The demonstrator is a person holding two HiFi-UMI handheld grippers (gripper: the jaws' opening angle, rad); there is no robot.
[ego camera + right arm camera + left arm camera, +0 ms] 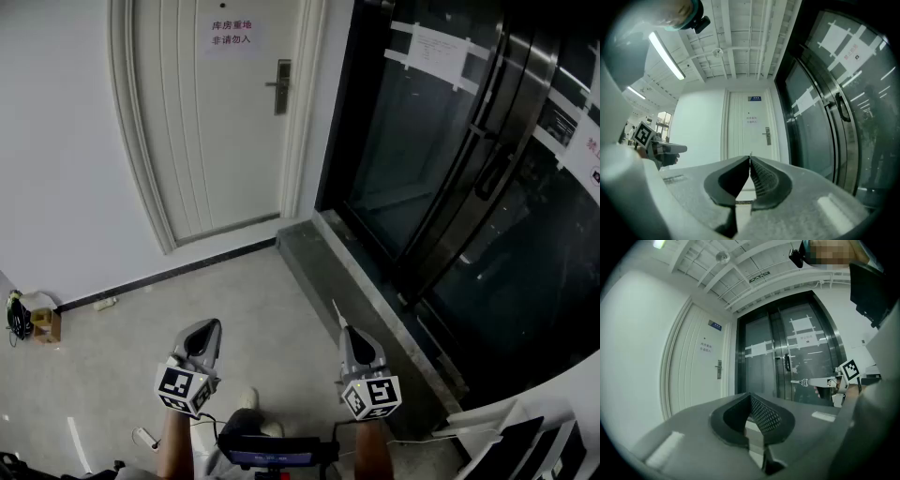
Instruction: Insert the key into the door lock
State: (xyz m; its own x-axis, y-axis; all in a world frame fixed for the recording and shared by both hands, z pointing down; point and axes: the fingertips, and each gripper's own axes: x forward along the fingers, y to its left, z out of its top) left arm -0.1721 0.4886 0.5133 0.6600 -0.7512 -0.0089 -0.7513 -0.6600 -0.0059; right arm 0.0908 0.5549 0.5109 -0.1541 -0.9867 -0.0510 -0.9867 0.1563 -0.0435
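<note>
The white door (211, 122) stands ahead with its metal lock and handle (281, 86) on the right edge; the lock also shows in the left gripper view (719, 369) and the right gripper view (767, 136). My right gripper (345, 330) is held level, well short of the door, and is shut on a thin silver key (337, 312) that points forward. In the left gripper view the key (800, 381) sticks out of the right gripper's tips. My left gripper (208, 326) is beside it, its jaws together with nothing between them.
Dark glass double doors (469, 169) with a stone threshold (356, 281) fill the right side. A paper notice (231, 34) hangs on the white door. A small box and cables (33, 321) lie by the left wall. White and dark panels (516, 436) stand at the lower right.
</note>
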